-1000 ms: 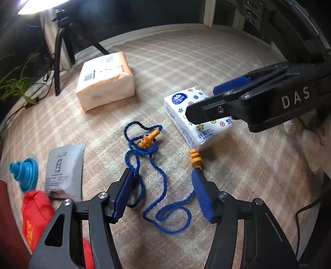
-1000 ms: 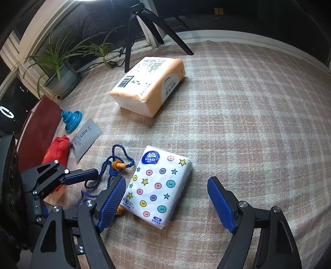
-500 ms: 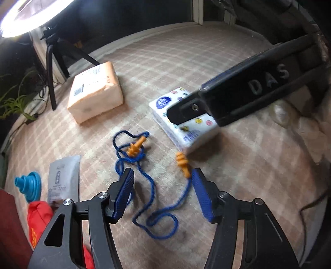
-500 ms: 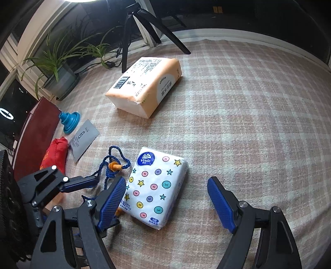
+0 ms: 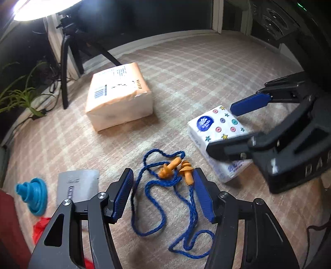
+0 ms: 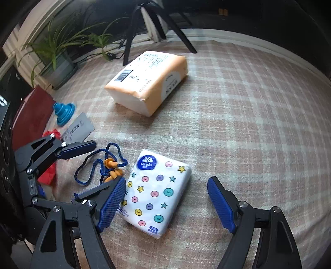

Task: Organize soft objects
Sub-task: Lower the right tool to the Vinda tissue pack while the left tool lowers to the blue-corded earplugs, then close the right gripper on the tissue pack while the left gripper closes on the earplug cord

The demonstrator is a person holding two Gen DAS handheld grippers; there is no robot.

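Orange earplugs (image 5: 175, 168) on a blue cord (image 5: 157, 198) lie on the checked cloth; my left gripper (image 5: 163, 190) is open and straddles them just above. They also show in the right wrist view (image 6: 112, 165). A white Vinda tissue pack (image 6: 155, 192) with coloured buttons and stars lies beside them, also seen from the left (image 5: 219, 132). My right gripper (image 6: 167, 202) is open with its jaws on either side of this pack. A large orange tissue pack (image 6: 149, 80) lies further back, also in the left wrist view (image 5: 119, 95).
A blue collapsible funnel (image 5: 33, 195), a grey sachet (image 5: 77, 186) and a red cloth pouch (image 6: 50, 165) lie at the left beside a dark red board (image 6: 31, 115). A tripod (image 6: 149, 18) and potted plant (image 6: 55, 51) stand beyond the cloth's far edge.
My left gripper has moved forward and lower over the earplugs, which now lie close together between its jaws. My right gripper has moved closer around the Vinda pack.
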